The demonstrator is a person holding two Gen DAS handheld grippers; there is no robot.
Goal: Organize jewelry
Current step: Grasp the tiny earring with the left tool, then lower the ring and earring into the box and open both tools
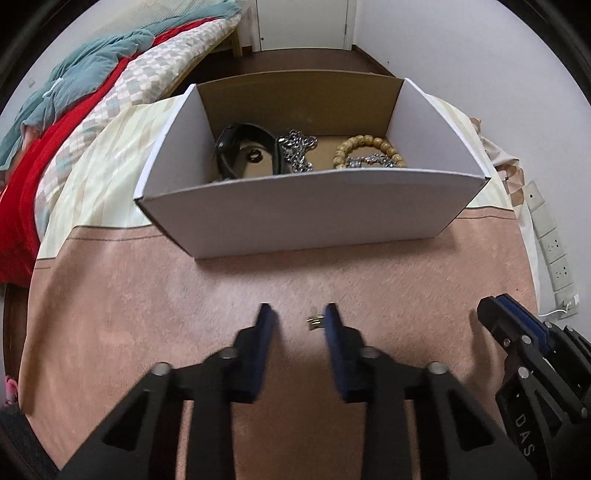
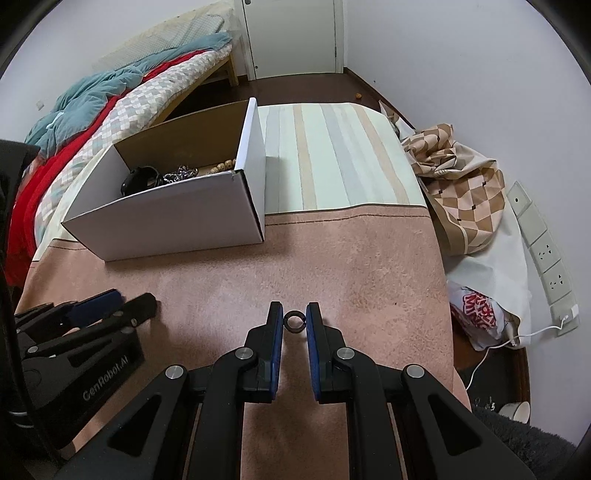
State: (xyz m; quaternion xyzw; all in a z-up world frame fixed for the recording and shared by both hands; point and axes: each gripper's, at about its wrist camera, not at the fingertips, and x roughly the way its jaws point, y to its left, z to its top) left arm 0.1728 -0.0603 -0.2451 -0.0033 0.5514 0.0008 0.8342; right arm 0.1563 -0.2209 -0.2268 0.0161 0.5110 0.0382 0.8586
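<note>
a: so, right gripper (image 2: 295,320) pinches the black ring (image 2: 295,321) by its edges, just over the pink cloth (image 2: 332,258).
b: it could squirt out on the way to the box (image 2: 166,218).
a: left gripper (image 1: 298,320) gapes, a gold bit (image 1: 314,323) touching one finger, ungrasped.
b: closing off-centre may flick it away.

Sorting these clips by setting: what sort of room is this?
Most likely a bedroom: a bed with rumpled quilts, a closed white door, and a wall power strip beside the cloth-covered surface.

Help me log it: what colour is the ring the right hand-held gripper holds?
Black ring; right wrist view shows it best.
</note>
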